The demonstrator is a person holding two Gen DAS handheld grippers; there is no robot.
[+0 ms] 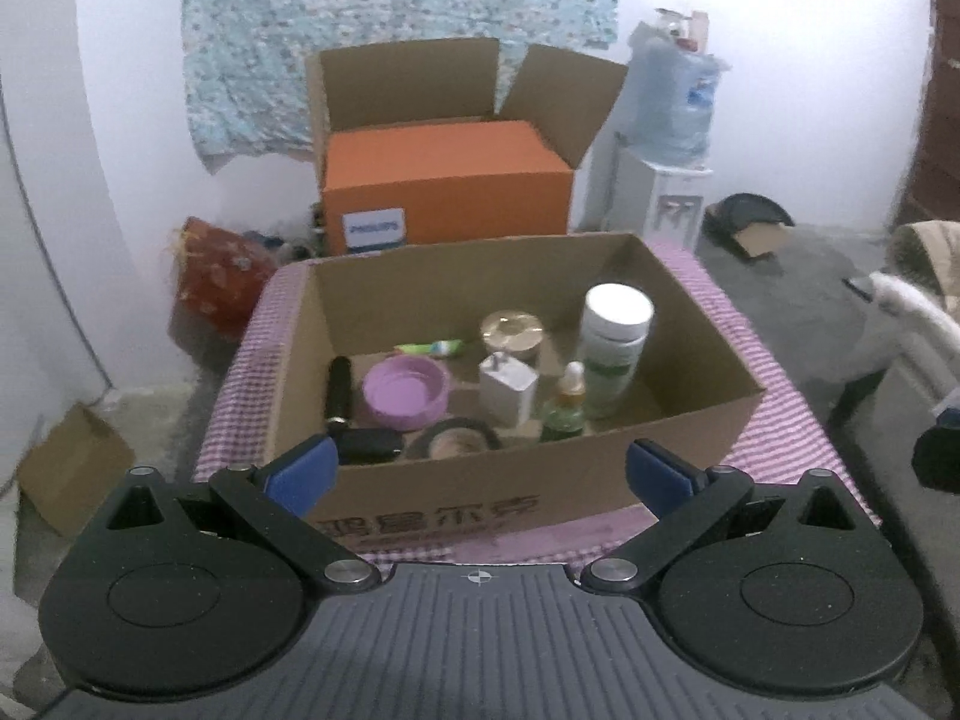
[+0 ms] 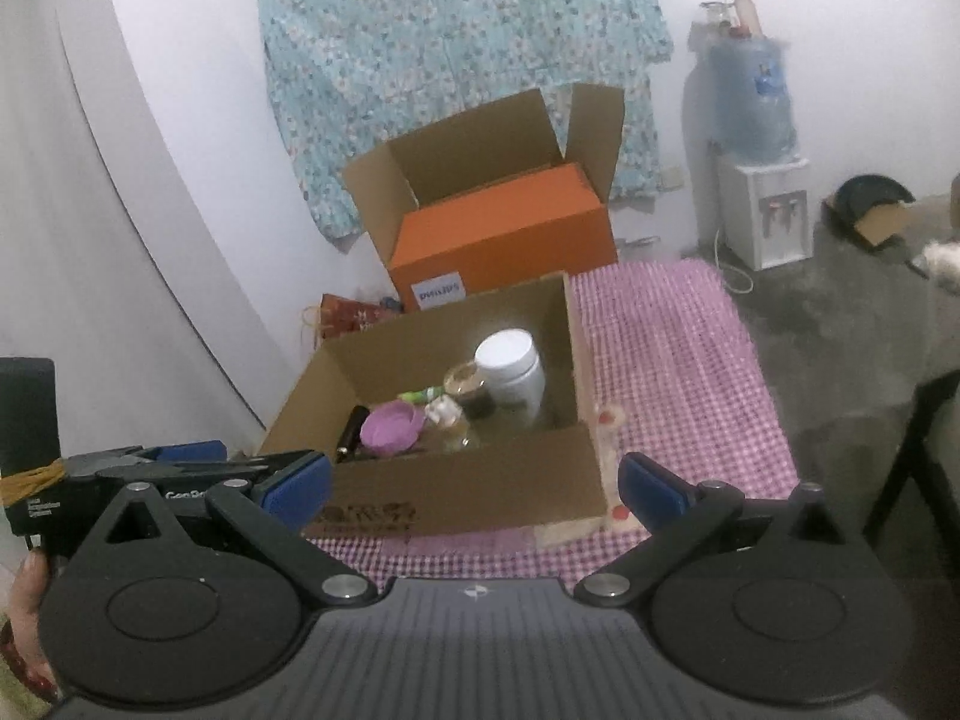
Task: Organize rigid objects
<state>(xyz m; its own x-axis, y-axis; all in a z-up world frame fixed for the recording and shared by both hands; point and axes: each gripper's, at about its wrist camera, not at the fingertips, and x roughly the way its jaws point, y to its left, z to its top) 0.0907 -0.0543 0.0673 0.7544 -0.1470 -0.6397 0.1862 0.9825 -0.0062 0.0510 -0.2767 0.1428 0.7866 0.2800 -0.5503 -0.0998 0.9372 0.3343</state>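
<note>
An open cardboard box (image 1: 708,354) (image 2: 462,486) stands on a pink checked cloth (image 1: 780,420) (image 2: 678,372). Inside it are a white-capped jar (image 1: 615,348) (image 2: 510,369), a purple bowl (image 1: 405,391) (image 2: 390,427), a white charger (image 1: 506,389), a green dropper bottle (image 1: 564,405), a tape roll (image 1: 456,439), a round tin (image 1: 512,333), a black tube (image 1: 338,387) and a small green tube (image 1: 429,348). My left gripper (image 1: 477,471) is open and empty just before the box's near wall. My right gripper (image 2: 474,483) is open and empty at the box's front right.
An orange Philips carton (image 1: 444,192) (image 2: 504,240) with raised flaps stands behind the table. A water dispenser (image 1: 660,198) (image 2: 762,210) stands at the back right. A small cardboard box (image 1: 66,468) lies on the floor at left. The left gripper (image 2: 180,456) shows in the right wrist view.
</note>
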